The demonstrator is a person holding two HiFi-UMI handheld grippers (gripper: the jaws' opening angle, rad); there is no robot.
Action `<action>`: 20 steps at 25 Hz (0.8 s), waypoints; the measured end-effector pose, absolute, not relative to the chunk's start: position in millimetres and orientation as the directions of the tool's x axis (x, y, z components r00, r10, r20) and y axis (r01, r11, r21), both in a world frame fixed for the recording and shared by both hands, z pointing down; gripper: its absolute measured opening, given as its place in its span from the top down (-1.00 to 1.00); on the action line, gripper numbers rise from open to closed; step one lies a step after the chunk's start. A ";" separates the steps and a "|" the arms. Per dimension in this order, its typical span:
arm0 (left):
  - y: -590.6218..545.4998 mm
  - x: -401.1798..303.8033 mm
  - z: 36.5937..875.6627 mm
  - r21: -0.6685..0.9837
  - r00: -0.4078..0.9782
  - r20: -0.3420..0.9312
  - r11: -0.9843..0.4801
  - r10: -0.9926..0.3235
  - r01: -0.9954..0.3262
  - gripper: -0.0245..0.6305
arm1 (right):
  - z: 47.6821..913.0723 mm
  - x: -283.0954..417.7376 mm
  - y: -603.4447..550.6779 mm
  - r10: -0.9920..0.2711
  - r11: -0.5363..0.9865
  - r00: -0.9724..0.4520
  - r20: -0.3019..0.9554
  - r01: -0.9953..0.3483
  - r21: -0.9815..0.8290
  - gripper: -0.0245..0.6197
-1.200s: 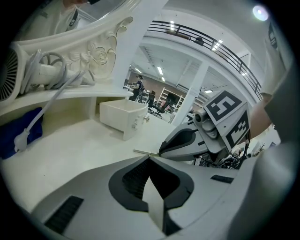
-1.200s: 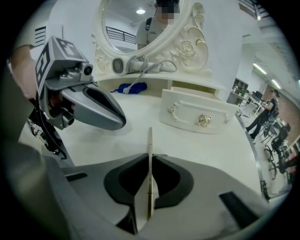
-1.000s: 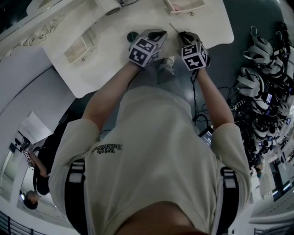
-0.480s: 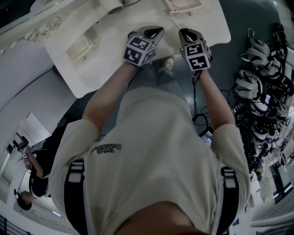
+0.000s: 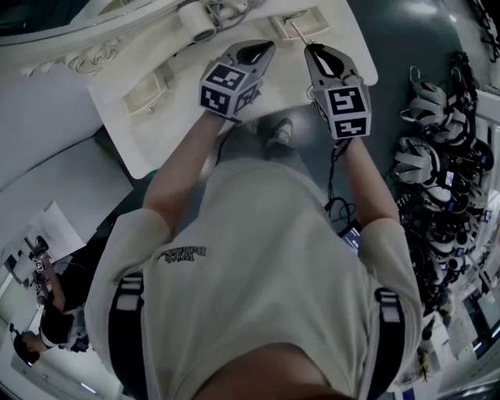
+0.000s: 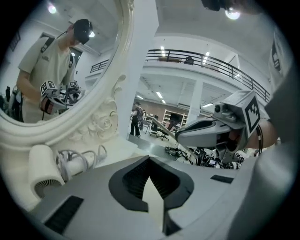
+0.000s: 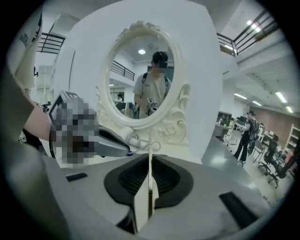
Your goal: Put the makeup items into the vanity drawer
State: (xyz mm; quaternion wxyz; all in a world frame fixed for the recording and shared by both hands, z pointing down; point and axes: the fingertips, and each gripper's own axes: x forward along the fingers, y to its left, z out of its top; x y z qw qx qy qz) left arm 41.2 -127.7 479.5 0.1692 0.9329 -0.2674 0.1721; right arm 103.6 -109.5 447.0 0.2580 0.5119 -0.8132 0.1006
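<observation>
Over the white desk [image 5: 160, 137], in the head view, the left tool [image 5: 262, 48] and right tool [image 5: 316, 48] are hovering side by side, both aiming away from the person. A thin pale stick [image 5: 300, 31] is jutting from the right tool's tips, its long axis running up and leftward toward a tray [image 5: 322, 23] at the desk's far edge. A hair dryer [image 5: 195, 19] is lying further left.

From the left gripper view, the left tool [image 6: 150, 182] is showing its jaws pressed together with nothing between them. The right tool [image 6: 206, 132] is hanging to its right, and the hair dryer [image 6: 44, 171] is resting below the oval mirror [image 6: 61, 70].

From the right gripper view, the right tool [image 7: 150, 190] is clamping the stick [image 7: 150, 157]. The stick is standing straight out along the jaws' own line, its free end pointing at the base of the mirror [image 7: 140, 79]. The left tool [image 7: 111, 141] is sitting just to the left.
</observation>
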 end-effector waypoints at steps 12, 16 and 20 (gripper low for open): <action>-123.3 40.6 363.6 0.116 0.827 0.258 -0.834 -0.499 -0.539 0.91 | 291.6 105.5 -69.3 -0.912 0.399 -0.376 0.166 -0.905 0.148 0.83; -101.6 37.1 326.5 0.098 0.842 0.218 -0.847 -0.494 -0.523 0.91 | 268.6 109.0 -45.9 -0.919 0.391 -0.380 0.103 -0.912 0.124 0.83; -79.2 31.2 294.0 0.071 0.852 0.161 -0.855 -0.498 -0.514 0.91 | 250.5 112.5 -25.6 -0.929 0.371 -0.368 0.052 -0.923 0.099 0.83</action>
